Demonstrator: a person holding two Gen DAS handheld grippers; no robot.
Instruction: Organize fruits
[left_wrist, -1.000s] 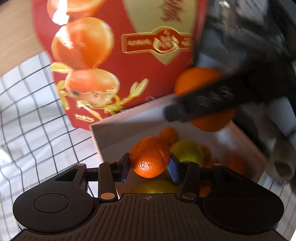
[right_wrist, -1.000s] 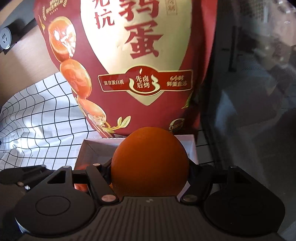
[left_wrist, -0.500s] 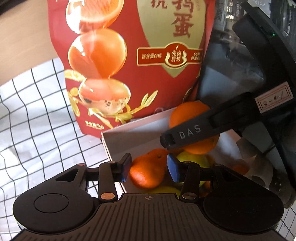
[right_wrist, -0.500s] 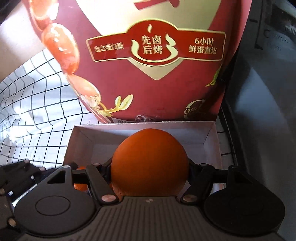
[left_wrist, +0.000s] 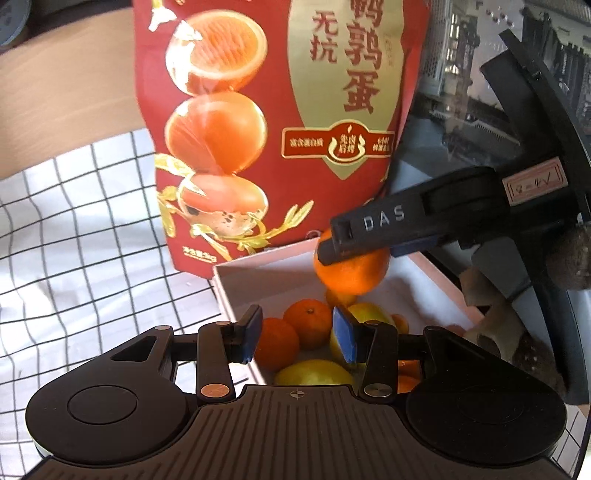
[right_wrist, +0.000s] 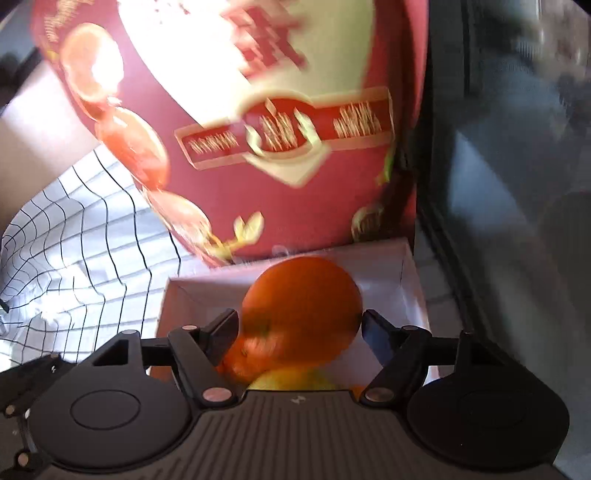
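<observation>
A white box (left_wrist: 258, 273) holds several oranges and lemons. My left gripper (left_wrist: 297, 336) is open and empty above its near left corner, with a small orange (left_wrist: 308, 321) lying in the box between the fingers. My right gripper (right_wrist: 299, 332) hangs over the box (right_wrist: 410, 291) with a large orange (right_wrist: 301, 306) between its spread fingers; the view is blurred and the orange looks loose. In the left wrist view the same orange (left_wrist: 351, 273) sits by the right gripper's finger (left_wrist: 388, 229) above the box.
A tall red bag (left_wrist: 273, 122) printed with eggs stands right behind the box. A white cloth with a black grid (left_wrist: 81, 236) covers the table to the left. Dark equipment (left_wrist: 498, 110) stands to the right.
My left gripper opened and dropped its small orange into the box, then drew back. My right gripper moved over the box and its fingers spread around the large orange.
</observation>
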